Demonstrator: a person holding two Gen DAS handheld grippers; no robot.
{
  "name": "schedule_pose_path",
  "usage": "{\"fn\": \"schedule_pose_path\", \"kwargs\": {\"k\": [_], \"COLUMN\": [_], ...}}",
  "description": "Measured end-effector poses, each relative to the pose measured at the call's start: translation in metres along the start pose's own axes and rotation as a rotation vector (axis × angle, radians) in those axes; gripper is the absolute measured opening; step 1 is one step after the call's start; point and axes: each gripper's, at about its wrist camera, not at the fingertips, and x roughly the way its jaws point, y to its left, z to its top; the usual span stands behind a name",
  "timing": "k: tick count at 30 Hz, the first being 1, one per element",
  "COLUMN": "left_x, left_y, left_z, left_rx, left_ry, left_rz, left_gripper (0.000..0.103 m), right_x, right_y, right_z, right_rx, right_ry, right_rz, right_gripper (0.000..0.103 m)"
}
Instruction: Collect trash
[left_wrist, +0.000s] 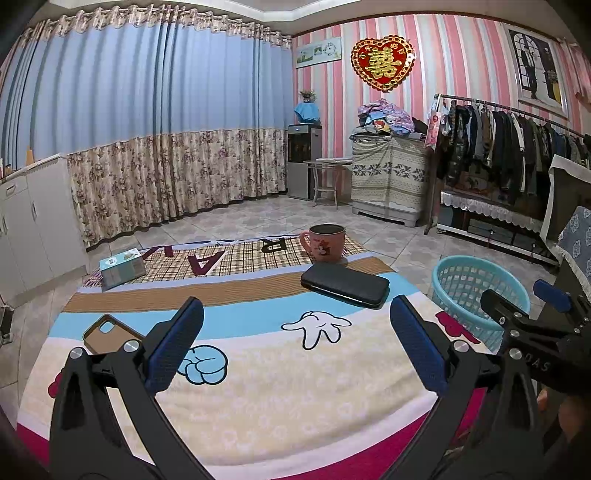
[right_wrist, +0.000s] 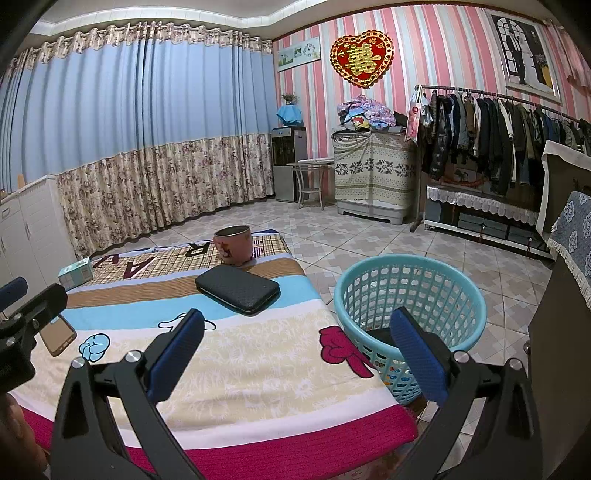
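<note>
1. Cartoon-print cloth (left_wrist: 258, 387) covers our low table in a room with blue curtains and pink striped walls.
2. From the left lie a small teal cardboard box (left_wrist: 122, 266), a brown phone case (left_wrist: 110, 332), a black zipped wallet (left_wrist: 345, 285) and a pink mug (left_wrist: 325, 242).
3. Our left gripper (left_wrist: 295, 343) and right gripper (right_wrist: 297, 356) hover spread apart, empty.
4. Beside the table's right edge, the turquoise plastic basket (right_wrist: 410, 291) holds something dark; we cannot identify it.
5. We judge no obvious trash remains; nothing blocks the basket.

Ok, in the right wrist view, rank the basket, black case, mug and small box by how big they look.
1. Basket, clearly largest, though nearest the camera.
2. Black case.
3. Mug and small box look similar; both sit farther back, so I won't rank them.
</note>
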Motion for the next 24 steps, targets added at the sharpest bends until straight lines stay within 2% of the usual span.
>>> {"fn": "schedule_pose_path", "kwargs": {"k": [24], "left_x": [-0.0004], "left_y": [-0.0019], "left_z": [-0.0003], "left_rx": [0.003], "left_ry": [-0.002], "left_rz": [0.001], "left_gripper": [0.098], "right_x": [0.0003], "right_y": [-0.0001], "right_z": [-0.0011], "right_rx": [-0.001], "right_ry": [-0.001], "right_rz": [0.000], "right_gripper": [0.099]}}
